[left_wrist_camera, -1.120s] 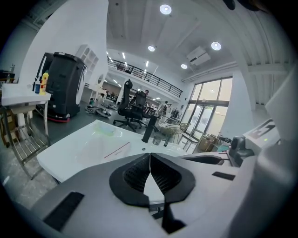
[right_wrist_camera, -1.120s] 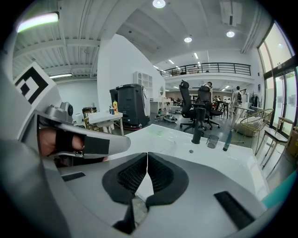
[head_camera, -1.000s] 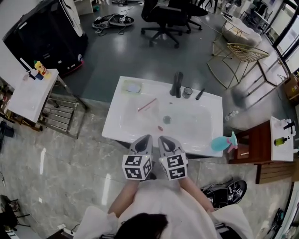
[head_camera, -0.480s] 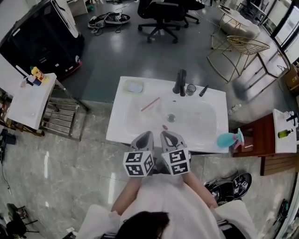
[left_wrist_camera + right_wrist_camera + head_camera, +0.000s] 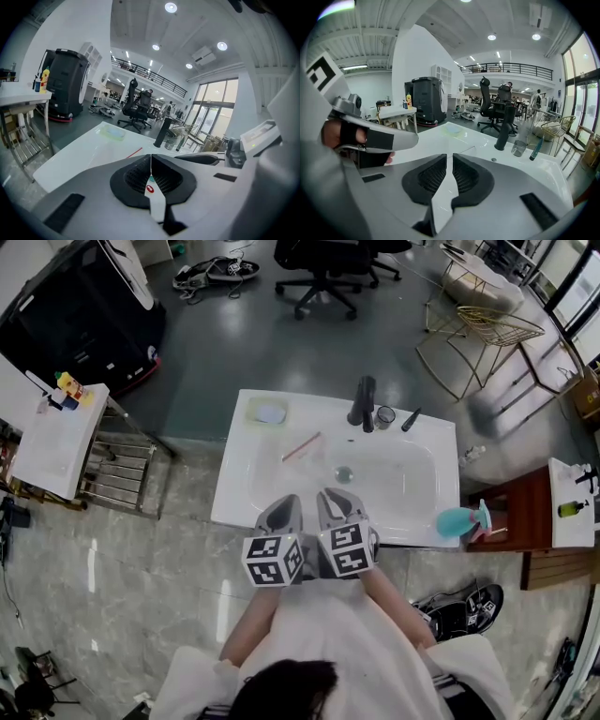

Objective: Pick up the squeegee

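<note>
A teal tool with a pink handle (image 5: 458, 521), which looks like the squeegee, lies at the right front corner of the white sink (image 5: 234, 493). My left gripper (image 5: 289, 505) and right gripper (image 5: 331, 499) hover side by side over the sink's front rim, well left of that tool. Both are shut with nothing held. The left gripper (image 5: 151, 158) points across the basin toward the black faucet (image 5: 161, 132). In the right gripper view the right gripper (image 5: 450, 158) faces the faucet (image 5: 503, 127), with the left gripper's body and the hand on it at the left.
On the sink's back ledge stand a soap dish (image 5: 268, 413), the faucet (image 5: 364, 401), a glass (image 5: 385, 416) and a dark slim tool (image 5: 411, 420). A pink stick (image 5: 300, 447) lies in the basin near the drain (image 5: 343, 473). A wooden cabinet (image 5: 511, 517) stands to the right, a wire rack (image 5: 117, 465) to the left.
Both grippers have moved forward a little, farther over the sink's front rim. A small red thing in the basin is now hidden behind the right gripper. Both stay shut.
</note>
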Demonstrator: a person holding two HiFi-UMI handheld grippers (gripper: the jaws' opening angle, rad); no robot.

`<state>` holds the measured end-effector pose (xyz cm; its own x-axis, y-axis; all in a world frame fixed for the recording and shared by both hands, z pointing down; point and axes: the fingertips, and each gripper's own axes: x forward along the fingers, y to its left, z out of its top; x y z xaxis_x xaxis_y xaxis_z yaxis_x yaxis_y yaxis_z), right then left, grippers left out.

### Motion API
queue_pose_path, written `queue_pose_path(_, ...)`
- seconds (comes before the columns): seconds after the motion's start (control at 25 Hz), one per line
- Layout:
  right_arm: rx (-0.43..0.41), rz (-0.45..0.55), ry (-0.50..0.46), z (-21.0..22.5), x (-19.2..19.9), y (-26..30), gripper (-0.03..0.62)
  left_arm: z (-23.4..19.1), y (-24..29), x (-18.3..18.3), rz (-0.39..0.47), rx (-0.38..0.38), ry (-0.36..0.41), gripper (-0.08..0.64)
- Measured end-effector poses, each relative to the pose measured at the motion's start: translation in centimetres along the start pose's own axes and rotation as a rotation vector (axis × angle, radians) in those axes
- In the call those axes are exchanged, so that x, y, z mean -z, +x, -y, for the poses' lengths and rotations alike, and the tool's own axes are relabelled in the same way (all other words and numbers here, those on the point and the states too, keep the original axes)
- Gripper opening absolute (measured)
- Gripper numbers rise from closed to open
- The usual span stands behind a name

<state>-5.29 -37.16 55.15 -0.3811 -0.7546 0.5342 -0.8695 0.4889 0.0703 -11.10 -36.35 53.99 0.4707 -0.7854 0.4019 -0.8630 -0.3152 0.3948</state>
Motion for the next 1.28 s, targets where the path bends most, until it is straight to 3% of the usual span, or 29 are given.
queue_pose_path(0.16, -0.014, -0.031, -0.007, 0.5, 0.4, 1.9, 0.048, -0.9, 0.9, -0.4, 0.000, -0.019, -0.007, 0.026)
queue_pose_path(0.24, -0.036, -0.046, -0.005, 0.5, 0.3, 2.7, 0.145, -1.3, 1.4, -0.5, -0.003, -0.031, -0.010, 0.026)
queue_pose_path(1.28, -0.108, -0.308, -0.057, 3.3, 5.3, 13.5, 0.186, -5.3, 5.6, -1.4, -0.052, -0.134, -0.070, 0.026)
